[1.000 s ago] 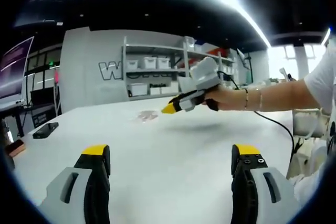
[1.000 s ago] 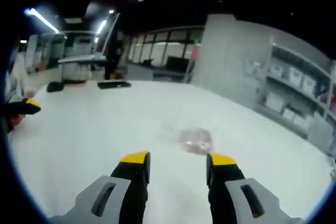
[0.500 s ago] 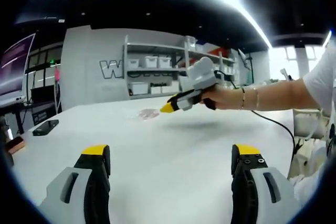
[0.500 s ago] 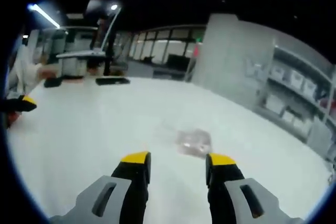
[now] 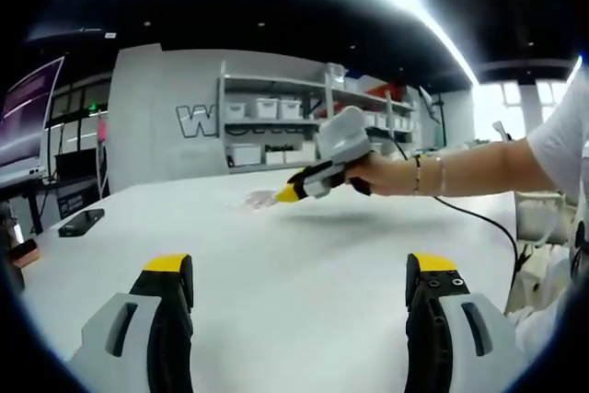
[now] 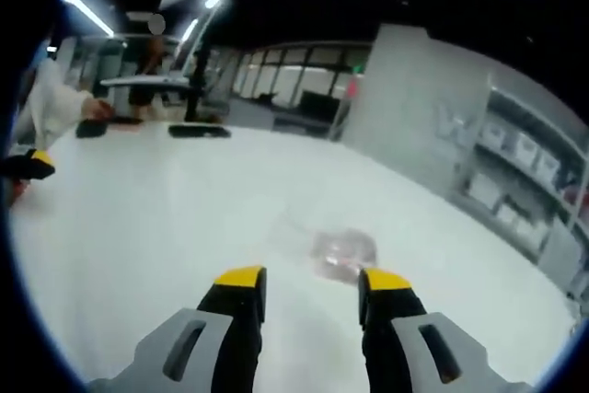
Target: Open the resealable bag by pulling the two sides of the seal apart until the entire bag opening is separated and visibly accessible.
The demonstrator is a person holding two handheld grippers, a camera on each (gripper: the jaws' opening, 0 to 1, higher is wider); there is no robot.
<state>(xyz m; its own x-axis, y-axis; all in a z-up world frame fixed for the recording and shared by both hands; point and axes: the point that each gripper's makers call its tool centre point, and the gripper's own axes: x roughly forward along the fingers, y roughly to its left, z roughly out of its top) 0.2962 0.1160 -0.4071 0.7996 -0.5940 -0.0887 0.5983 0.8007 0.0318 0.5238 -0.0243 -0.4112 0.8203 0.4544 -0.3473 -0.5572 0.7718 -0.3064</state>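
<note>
Near the left edge of the white surface (image 5: pixel 304 264), left gripper (image 5: pixel 299 273) hangs back, jaws wide apart, empty. Bag (image 6: pixel 342 252) lies flat mid-surface, seal untouched. Right gripper (image 6: pixel 301 280) has closed in over the last second, jaws parted, tips just short of the bag; grasp looks imminent.

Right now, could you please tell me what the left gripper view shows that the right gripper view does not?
Left gripper view: a person's hand holding the right claw beside the resealable bag, a phone and lettering on the wall. Right gripper view: the bag just ahead of the open right claw, and the left claw's tip at the edge. Both share the white table, bag and shelves.
</note>
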